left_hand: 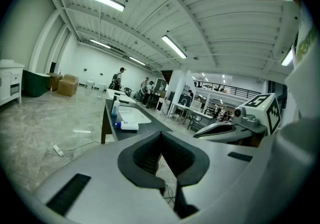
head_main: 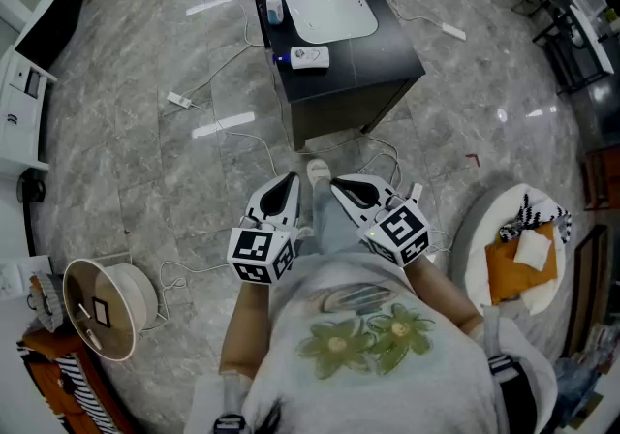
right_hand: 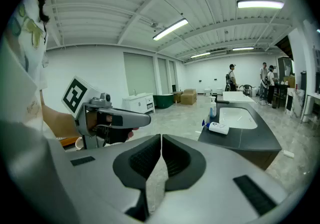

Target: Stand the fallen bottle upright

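A white bottle with a blue cap (head_main: pixel 308 57) lies on its side on the black counter (head_main: pixel 387 64), in front of the white sink basin (head_main: pixel 329 4). The same fallen bottle (left_hand: pixel 128 126) (right_hand: pixel 218 127) shows in both gripper views, far ahead. A pump bottle (head_main: pixel 273 4) stands upright beside the basin. My left gripper (head_main: pixel 291 182) and right gripper (head_main: pixel 339 186) are held side by side close to my body, well short of the counter. In each gripper view the jaws meet with nothing between them: left gripper (left_hand: pixel 161 135), right gripper (right_hand: pixel 161 140).
Cables and a power strip (head_main: pixel 180 100) lie on the marble floor around the counter. A round drum-like object (head_main: pixel 107 306) sits at lower left, a white chair with an orange cushion (head_main: pixel 523 263) at right. White cabinets (head_main: pixel 19 103) line the left wall. People stand far off.
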The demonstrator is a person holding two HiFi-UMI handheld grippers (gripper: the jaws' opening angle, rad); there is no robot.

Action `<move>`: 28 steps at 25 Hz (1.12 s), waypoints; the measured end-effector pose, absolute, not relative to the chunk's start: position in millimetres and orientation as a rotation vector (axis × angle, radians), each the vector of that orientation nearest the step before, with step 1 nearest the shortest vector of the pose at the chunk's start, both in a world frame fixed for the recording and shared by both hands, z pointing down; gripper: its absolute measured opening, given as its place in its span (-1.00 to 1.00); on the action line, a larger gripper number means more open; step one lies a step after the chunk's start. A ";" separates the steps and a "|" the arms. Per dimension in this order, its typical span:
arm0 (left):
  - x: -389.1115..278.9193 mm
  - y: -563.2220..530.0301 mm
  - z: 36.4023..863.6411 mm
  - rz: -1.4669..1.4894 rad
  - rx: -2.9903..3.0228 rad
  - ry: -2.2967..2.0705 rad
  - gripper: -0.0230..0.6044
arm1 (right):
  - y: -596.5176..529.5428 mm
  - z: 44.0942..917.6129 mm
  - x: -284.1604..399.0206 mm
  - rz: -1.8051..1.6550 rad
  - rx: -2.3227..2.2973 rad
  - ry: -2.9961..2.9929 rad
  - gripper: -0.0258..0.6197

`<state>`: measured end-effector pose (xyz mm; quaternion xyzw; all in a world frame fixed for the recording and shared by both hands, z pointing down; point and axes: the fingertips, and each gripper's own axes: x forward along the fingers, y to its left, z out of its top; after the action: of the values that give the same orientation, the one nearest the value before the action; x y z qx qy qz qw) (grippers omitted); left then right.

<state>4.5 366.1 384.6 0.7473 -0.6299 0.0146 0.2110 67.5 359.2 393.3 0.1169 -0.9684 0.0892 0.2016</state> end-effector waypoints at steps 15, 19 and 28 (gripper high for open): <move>-35.8 290.4 391.8 0.087 2.068 -1.726 -0.87 | 277.8 385.2 23.5 0.269 0.355 -2.736 -0.78; -52.0 253.7 393.1 0.098 2.065 -1.725 -0.87 | 240.5 387.0 9.2 0.274 0.354 -2.733 -0.78; -94.4 182.7 402.1 0.131 2.018 -1.757 -0.87 | 165.6 394.8 -28.2 0.303 0.297 -2.729 -0.78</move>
<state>-94.4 182.7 402.1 0.7332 -0.6383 0.0475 0.2296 -28.2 165.6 394.8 0.1054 -0.9704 0.1076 0.1886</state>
